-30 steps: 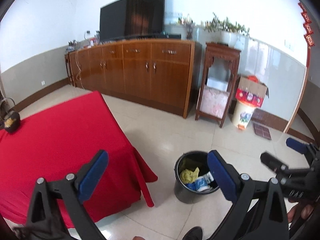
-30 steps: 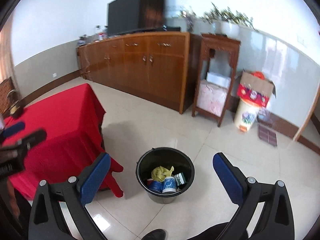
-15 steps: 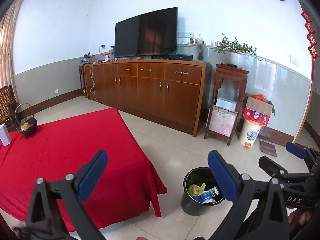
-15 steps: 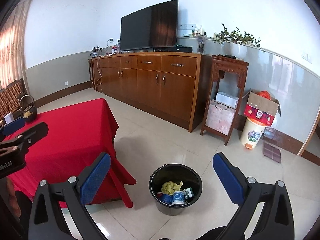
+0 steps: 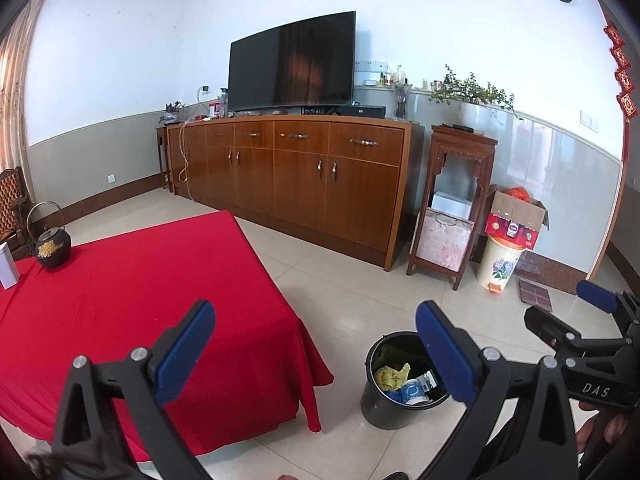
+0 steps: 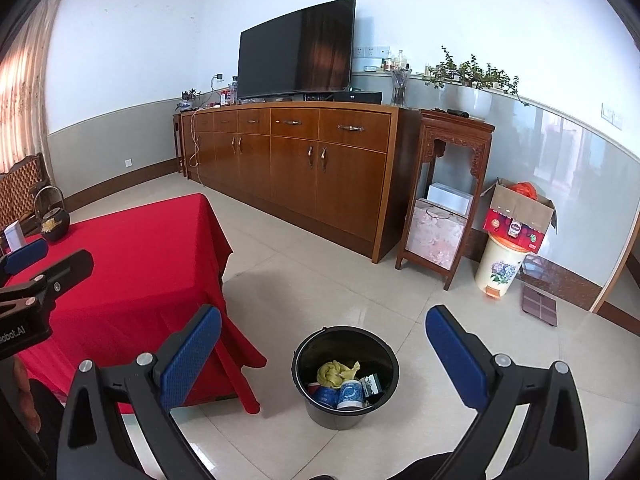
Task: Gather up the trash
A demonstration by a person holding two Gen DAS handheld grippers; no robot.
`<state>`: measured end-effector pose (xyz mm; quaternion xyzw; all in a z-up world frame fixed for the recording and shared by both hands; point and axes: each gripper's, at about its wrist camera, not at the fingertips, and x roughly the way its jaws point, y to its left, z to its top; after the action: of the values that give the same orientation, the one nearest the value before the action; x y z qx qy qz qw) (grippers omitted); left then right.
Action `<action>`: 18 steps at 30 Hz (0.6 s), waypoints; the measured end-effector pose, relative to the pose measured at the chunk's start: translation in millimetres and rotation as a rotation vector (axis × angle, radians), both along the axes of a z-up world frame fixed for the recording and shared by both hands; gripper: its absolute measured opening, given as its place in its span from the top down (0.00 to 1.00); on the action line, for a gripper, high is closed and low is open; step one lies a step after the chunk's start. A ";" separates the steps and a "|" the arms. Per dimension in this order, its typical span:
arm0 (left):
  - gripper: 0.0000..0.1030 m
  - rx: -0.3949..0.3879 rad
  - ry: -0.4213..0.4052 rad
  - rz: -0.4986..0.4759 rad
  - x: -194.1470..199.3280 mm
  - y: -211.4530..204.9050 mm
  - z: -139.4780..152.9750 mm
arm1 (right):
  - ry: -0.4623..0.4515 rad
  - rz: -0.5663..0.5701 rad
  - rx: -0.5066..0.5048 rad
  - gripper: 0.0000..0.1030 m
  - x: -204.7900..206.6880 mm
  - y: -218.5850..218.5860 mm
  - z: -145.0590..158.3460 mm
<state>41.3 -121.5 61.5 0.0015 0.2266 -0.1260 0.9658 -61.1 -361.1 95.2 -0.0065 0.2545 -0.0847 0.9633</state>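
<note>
A black trash bucket (image 6: 312, 398) stands on the tiled floor beside the red-clothed table (image 5: 120, 292). It holds a yellow crumpled wrapper (image 6: 334, 372), blue-and-white cups (image 6: 351, 394) and other scraps; it also shows in the left wrist view (image 5: 374, 408). My left gripper (image 5: 314, 354) is open and empty, raised over the table corner. My right gripper (image 6: 322, 354) is open and empty, high above the bucket. The right gripper shows at the right edge of the left view (image 5: 576, 320).
A black teapot (image 5: 52, 246) and a white box (image 5: 7, 266) sit at the table's far left. A long wooden cabinet (image 6: 292, 164) with a TV lines the wall. A carved stand (image 6: 444, 200), a flowered bin (image 6: 500, 268) and a cardboard box (image 6: 518, 216) stand to the right.
Both grippers have risen and tilted up, so the bucket sits lower and smaller in view and more of the room shows. Both stay open and empty.
</note>
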 end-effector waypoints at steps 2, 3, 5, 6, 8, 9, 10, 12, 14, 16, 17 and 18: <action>0.02 0.002 0.000 -0.001 -0.9 0.0 0.1 | -0.001 0.000 -0.001 0.00 -0.2 -0.2 0.4; 0.02 0.004 -0.002 -0.001 -1.3 -0.4 -0.1 | -0.001 0.000 0.000 0.00 -0.4 0.0 0.4; 0.02 0.002 0.000 -0.001 -1.5 0.3 -0.1 | -0.005 -0.002 -0.004 0.00 -0.4 0.3 1.0; 0.02 0.002 -0.001 -0.001 -1.7 -0.1 -0.2 | -0.006 0.001 -0.008 0.00 -0.8 -0.1 1.6; 0.02 0.003 -0.001 -0.002 -1.6 0.5 0.0 | -0.010 0.002 -0.014 0.00 -1.1 0.1 2.5; 0.02 0.002 -0.002 -0.001 -1.7 0.0 -0.3 | -0.010 0.005 -0.012 0.00 -1.6 0.4 2.6; 0.02 0.002 -0.003 0.000 -1.7 0.1 -0.2 | -0.010 0.006 -0.010 0.00 -1.4 0.0 2.8; 0.02 0.003 -0.001 0.000 -1.4 0.7 -0.2 | -0.010 0.007 -0.011 0.00 -0.8 -0.8 2.9; 0.02 0.001 0.000 -0.002 -1.2 0.9 -0.6 | -0.006 0.008 -0.013 0.00 -0.4 -0.9 2.6; 0.02 0.005 0.000 -0.002 -1.4 1.1 -0.3 | -0.007 0.006 -0.015 0.00 -0.6 -1.6 3.4; 0.02 0.003 0.000 -0.004 -1.9 1.0 0.4 | -0.006 0.006 -0.014 0.00 -0.7 -1.6 3.2; 0.02 0.003 0.003 -0.007 -2.1 -0.2 0.3 | -0.004 0.007 -0.014 0.00 -0.7 -1.6 3.4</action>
<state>39.1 -121.7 61.8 0.0037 0.2285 -0.1290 0.9649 -61.8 -362.7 98.6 -0.0136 0.2520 -0.0832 0.9641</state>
